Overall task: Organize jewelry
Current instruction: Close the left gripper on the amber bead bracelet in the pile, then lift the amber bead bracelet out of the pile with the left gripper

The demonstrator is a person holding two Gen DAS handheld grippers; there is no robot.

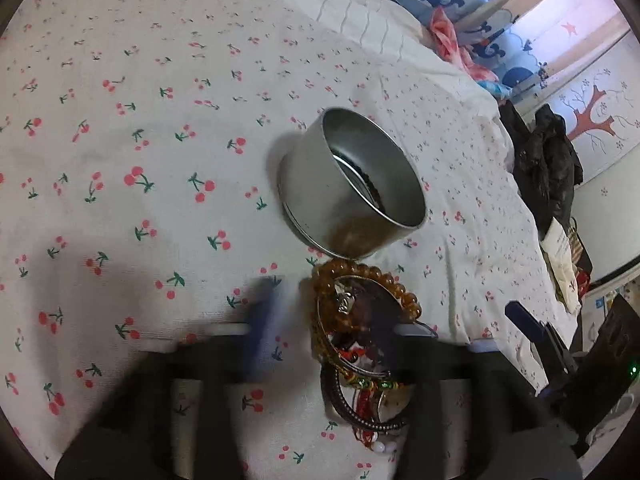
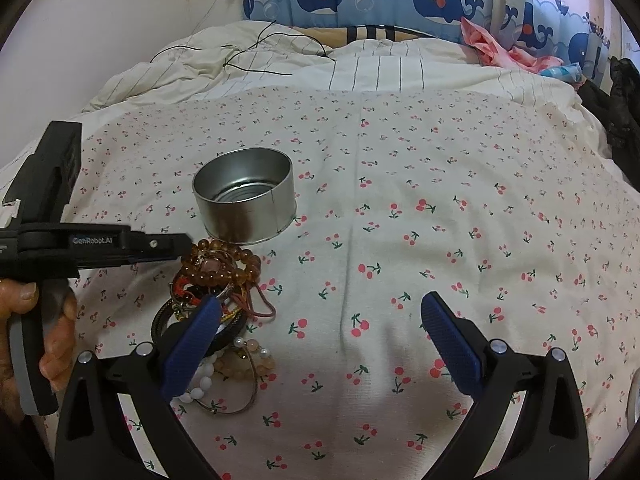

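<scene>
The jewelry pile (image 2: 218,304) lay on the bed (image 2: 400,220) just in front of the tin (image 2: 245,196). The left claw (image 2: 188,246) reached its amber beads (image 1: 362,276), spread unclear. The right claw (image 2: 320,334) stood apart beside the pile.

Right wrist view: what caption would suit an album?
Open right gripper hovers over a cherry-print bedspread, beside a pile of bracelets and an empty metal tin.

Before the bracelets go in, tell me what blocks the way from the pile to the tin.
Nothing visible does. The tin stands open just beyond the bracelet pile, on bare cherry-print sheet. The left gripper reaches the pile from the side, not across that path.
</scene>
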